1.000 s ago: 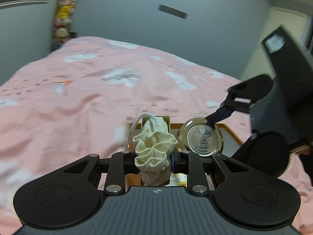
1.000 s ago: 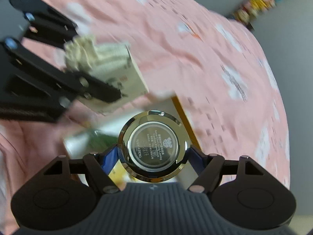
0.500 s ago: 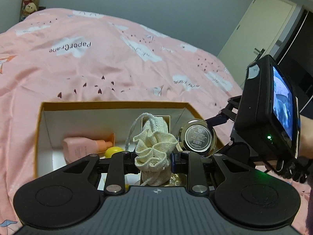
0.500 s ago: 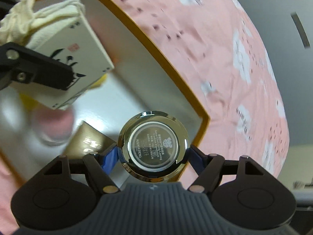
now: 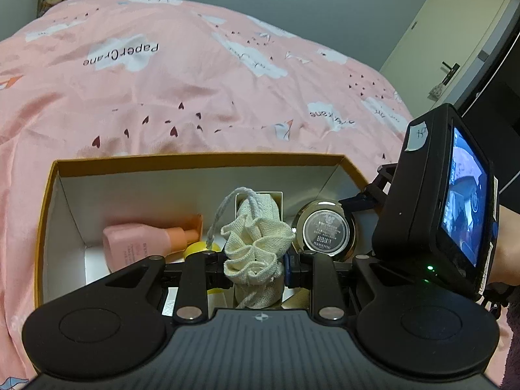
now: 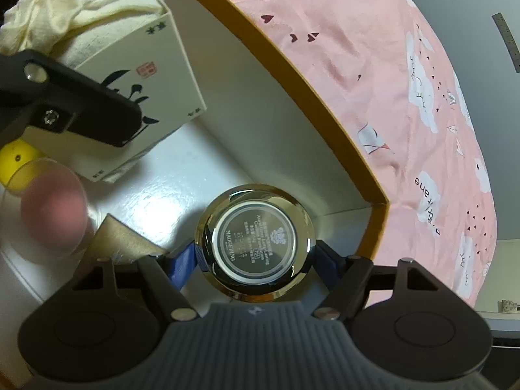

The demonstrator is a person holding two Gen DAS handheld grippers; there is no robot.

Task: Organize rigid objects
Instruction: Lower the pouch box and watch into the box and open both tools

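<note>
While both tongs grip a pouch (image 5: 256, 243) and compact (image 6: 255, 243), the box (image 5: 48, 201) holds a pink bottle (image 5: 139, 240).

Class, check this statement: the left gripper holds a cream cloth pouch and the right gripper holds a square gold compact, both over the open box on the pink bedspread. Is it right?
Not quite. The gold compact is round, not square, as the right wrist view shows. The rest holds: the left gripper grips the cream cloth pouch, the right gripper grips the compact, and both are over the open box on the pink bedspread.
</note>
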